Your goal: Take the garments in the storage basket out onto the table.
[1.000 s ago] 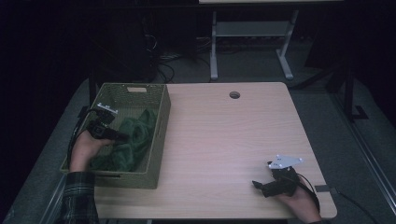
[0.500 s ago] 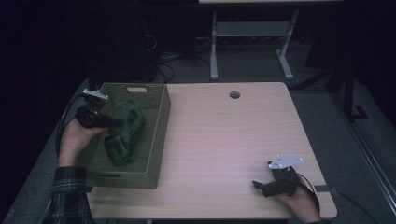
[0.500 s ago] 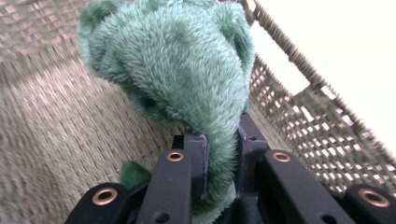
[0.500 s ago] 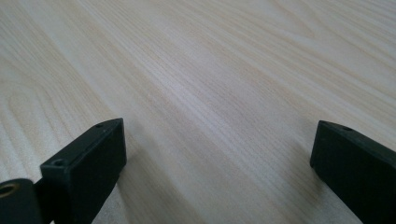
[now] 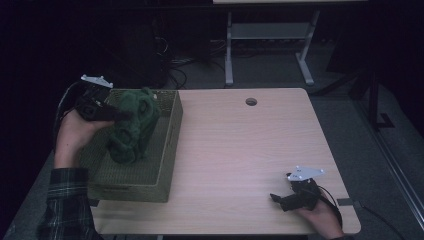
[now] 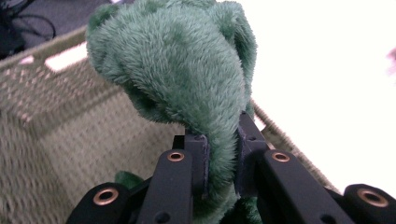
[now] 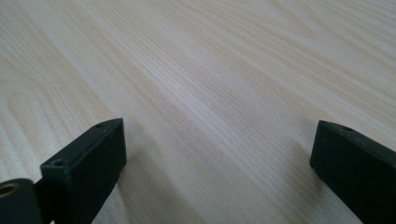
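Observation:
A fuzzy green cloth (image 5: 132,127) hangs above the woven olive basket (image 5: 165,165) at the table's left. My left gripper (image 5: 120,114) is shut on a fold of that green cloth (image 6: 187,88), which bulges over the black jaws in the left gripper view, with the basket wall (image 6: 56,126) behind it. Low over the bare wood at the table's front right, my right gripper (image 5: 280,199) rests in the person's hand. The right gripper (image 7: 219,154) is open, with only the tabletop between its jaws.
The light wooden table (image 5: 240,150) has a round cable hole (image 5: 251,101) near its far edge. Beyond the table stand a white metal frame (image 5: 265,45) and loose cables (image 5: 170,55) on a dark floor.
The left gripper has risen out of the basket with the green cloth, which now hangs from it above the basket's far end. The right gripper has stayed where it was.

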